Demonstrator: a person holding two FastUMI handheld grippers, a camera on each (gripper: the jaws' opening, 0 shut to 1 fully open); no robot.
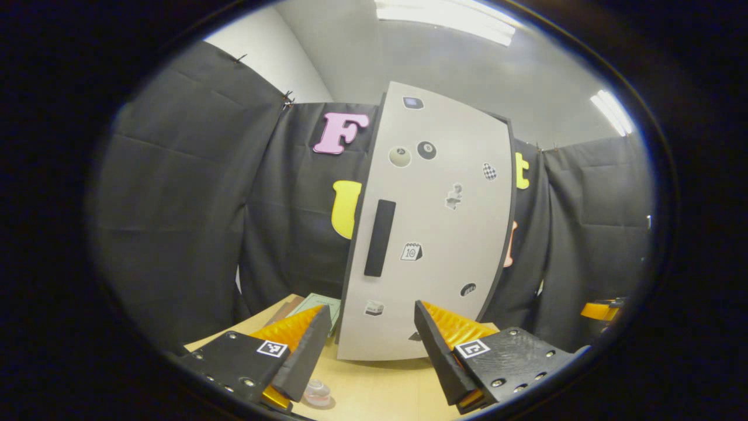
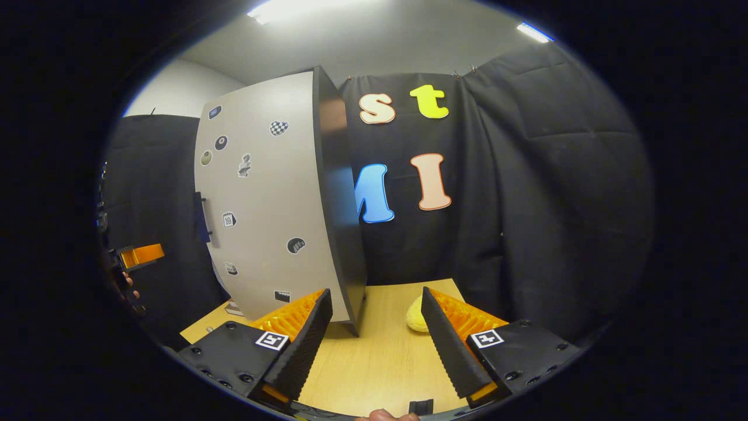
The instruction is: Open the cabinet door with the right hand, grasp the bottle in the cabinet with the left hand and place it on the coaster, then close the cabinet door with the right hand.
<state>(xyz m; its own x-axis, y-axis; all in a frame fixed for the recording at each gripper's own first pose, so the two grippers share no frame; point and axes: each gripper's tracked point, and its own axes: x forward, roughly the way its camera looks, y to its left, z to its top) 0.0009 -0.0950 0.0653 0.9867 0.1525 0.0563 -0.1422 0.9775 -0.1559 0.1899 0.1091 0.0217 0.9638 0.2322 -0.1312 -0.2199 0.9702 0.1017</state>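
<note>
The cabinet door (image 1: 432, 228) stands shut on the wooden table (image 1: 380, 392), hiding the bottle. Its stickers are too small to read, except a calendar sticker (image 1: 411, 251) showing 10. Left gripper (image 1: 368, 345) and right gripper (image 2: 374, 339) both gape, holding nothing.
</note>
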